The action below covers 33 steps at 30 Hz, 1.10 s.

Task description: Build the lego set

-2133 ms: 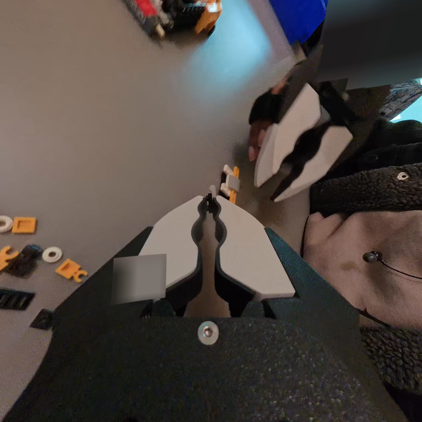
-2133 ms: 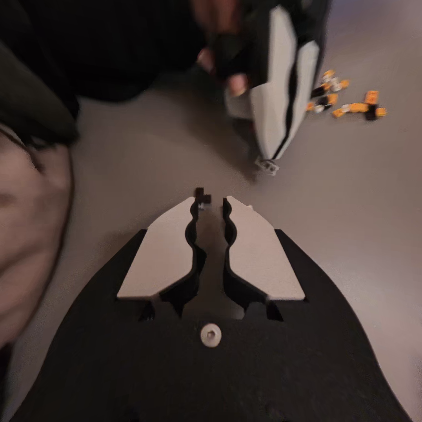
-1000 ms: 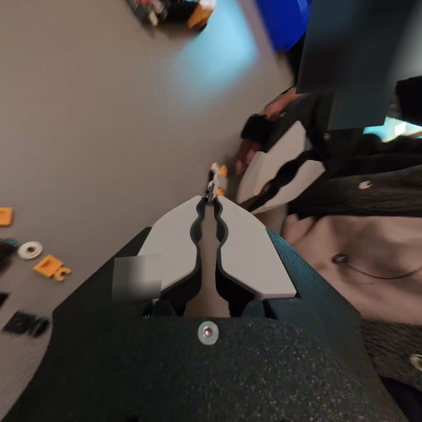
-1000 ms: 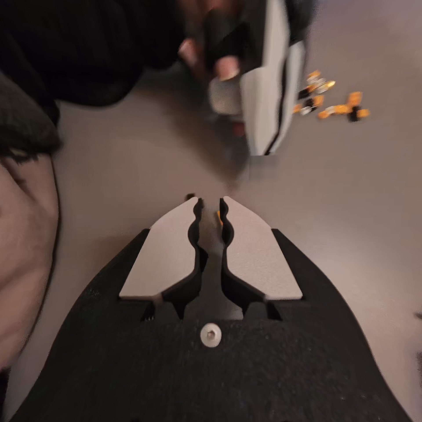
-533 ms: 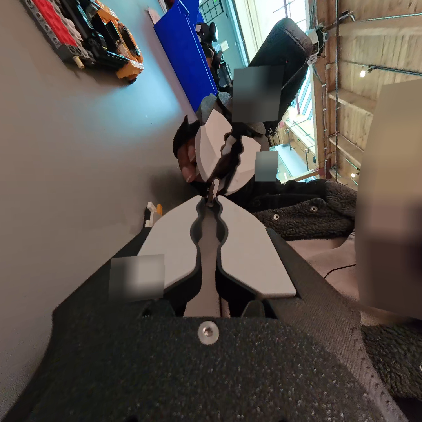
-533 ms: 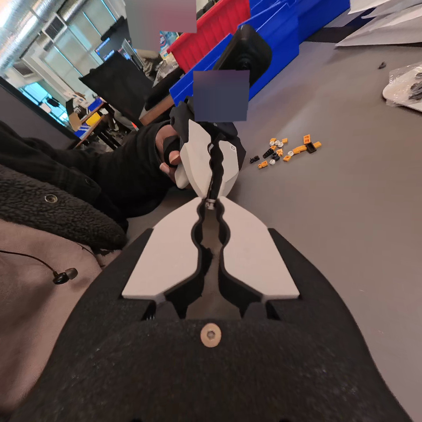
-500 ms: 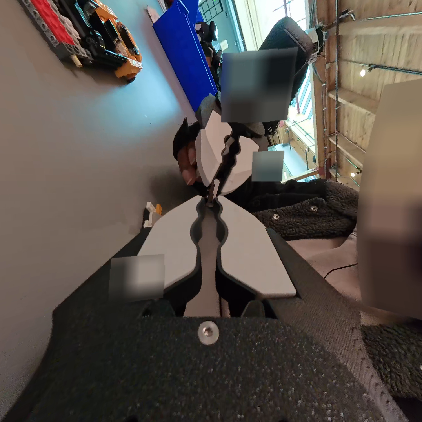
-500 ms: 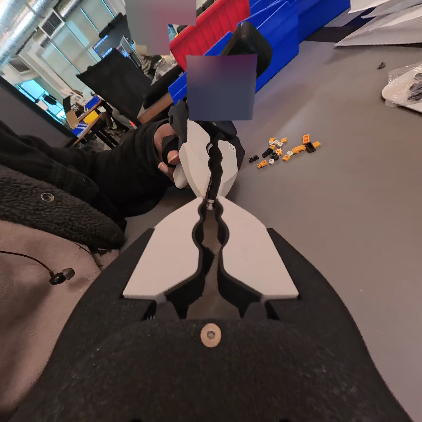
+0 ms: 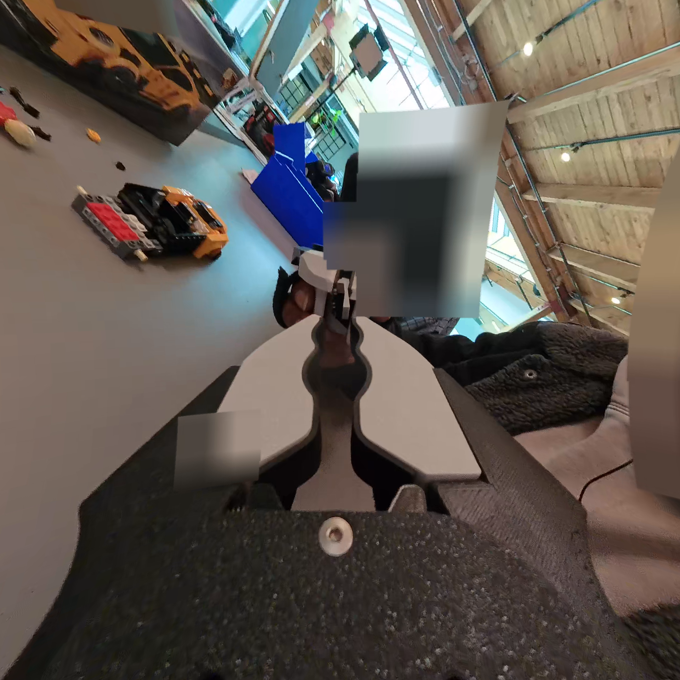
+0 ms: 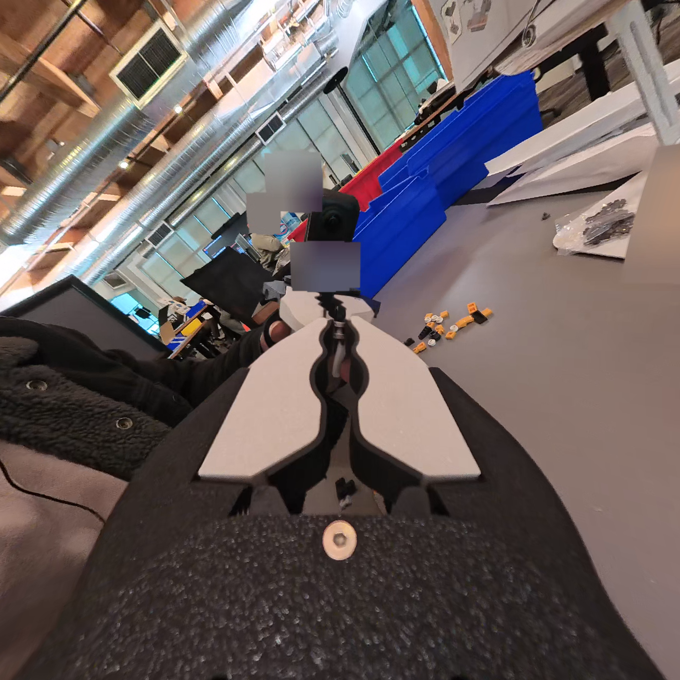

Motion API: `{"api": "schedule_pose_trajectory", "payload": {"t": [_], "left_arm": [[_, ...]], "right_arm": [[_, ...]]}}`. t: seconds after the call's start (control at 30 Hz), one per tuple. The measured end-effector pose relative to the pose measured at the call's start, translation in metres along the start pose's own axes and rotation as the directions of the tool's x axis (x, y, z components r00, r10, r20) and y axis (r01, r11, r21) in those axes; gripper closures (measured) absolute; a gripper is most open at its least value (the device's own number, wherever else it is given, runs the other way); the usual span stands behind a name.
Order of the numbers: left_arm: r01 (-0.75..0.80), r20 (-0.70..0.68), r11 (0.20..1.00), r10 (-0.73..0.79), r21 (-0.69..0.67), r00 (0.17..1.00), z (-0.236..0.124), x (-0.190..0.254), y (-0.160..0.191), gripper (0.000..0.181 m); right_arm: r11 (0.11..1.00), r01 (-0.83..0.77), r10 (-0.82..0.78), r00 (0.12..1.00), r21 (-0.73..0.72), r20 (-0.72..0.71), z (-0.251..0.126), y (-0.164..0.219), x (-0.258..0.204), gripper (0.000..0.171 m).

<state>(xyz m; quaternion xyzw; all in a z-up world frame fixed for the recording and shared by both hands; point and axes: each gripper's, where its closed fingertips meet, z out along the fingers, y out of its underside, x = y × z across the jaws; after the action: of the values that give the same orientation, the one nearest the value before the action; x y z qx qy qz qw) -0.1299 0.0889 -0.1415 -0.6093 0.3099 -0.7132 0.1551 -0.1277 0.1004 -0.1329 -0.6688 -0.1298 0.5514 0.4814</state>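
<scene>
Both grippers are held up above the grey table (image 10: 552, 368), tip to tip. My left gripper (image 9: 336, 325) is shut on a small grey and white lego piece (image 9: 340, 300) that sticks out past its tips. My right gripper (image 10: 338, 323) is shut on the same small piece, whose ribbed grey end (image 10: 338, 330) shows between its tips. Each view shows the other gripper just beyond: the right one in the left wrist view (image 9: 312, 276) and the left one in the right wrist view (image 10: 301, 309). The partly built orange, black and red lego vehicle (image 9: 154, 220) stands on the table at the left.
Loose orange, white and black lego bits (image 10: 452, 325) lie on the table. A plastic bag of dark pieces (image 10: 596, 228) lies far right. The set's box (image 9: 110, 73) stands behind the vehicle. Blue bins (image 10: 441, 184) line the far edge. A person's dark sleeve (image 10: 165, 368) is at the left. The grippers are tip to tip, or close to it.
Both grippers have risen from the table and tilted up to face each other. The right gripper has closed, and its tips now meet the left's at the small piece.
</scene>
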Motion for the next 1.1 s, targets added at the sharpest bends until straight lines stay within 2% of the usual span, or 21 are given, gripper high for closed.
{"api": "schedule_pose_trajectory", "payload": {"t": [0.13, 0.37, 0.6, 0.83, 0.93, 1.0, 1.1], "left_arm": [[-0.031, 0.024, 0.999, 0.031, 0.011, 0.999, -0.003, 0.001, -0.004, 0.176], [-0.063, 0.040, 0.998, 0.064, -0.021, 0.997, -0.007, 0.002, -0.005, 0.176], [0.022, 0.042, 0.993, -0.017, -0.120, 0.999, -0.002, -0.007, 0.015, 0.176], [0.022, 0.075, 0.974, -0.005, -0.223, 0.997, 0.005, -0.014, 0.036, 0.176], [0.016, 0.075, 0.972, 0.001, -0.236, 0.997, 0.005, -0.015, 0.038, 0.176], [-0.032, 0.099, 0.964, 0.061, -0.265, 0.993, 0.005, -0.019, 0.042, 0.176], [-0.174, 0.205, 0.893, 0.279, -0.415, 0.938, -0.001, -0.040, 0.058, 0.168]], "right_arm": [[1.000, -0.008, 0.008, 1.000, -0.008, 0.013, 0.001, 0.003, -0.001, 0.165], [0.989, 0.047, -0.041, 0.998, -0.142, 0.046, 0.003, 0.021, -0.005, 0.166], [0.958, 0.105, -0.098, 0.994, -0.267, 0.039, -0.007, 0.026, 0.007, 0.155], [0.897, 0.074, -0.040, 0.995, -0.436, 0.087, -0.013, 0.052, 0.005, 0.163], [0.892, 0.057, -0.017, 0.996, -0.448, 0.093, -0.014, 0.054, 0.005, 0.163], [0.883, 0.040, -0.001, 0.997, -0.468, 0.081, -0.016, 0.058, 0.008, 0.164], [0.871, 0.013, 0.022, 0.998, -0.490, 0.065, -0.021, 0.061, 0.014, 0.164]]}}
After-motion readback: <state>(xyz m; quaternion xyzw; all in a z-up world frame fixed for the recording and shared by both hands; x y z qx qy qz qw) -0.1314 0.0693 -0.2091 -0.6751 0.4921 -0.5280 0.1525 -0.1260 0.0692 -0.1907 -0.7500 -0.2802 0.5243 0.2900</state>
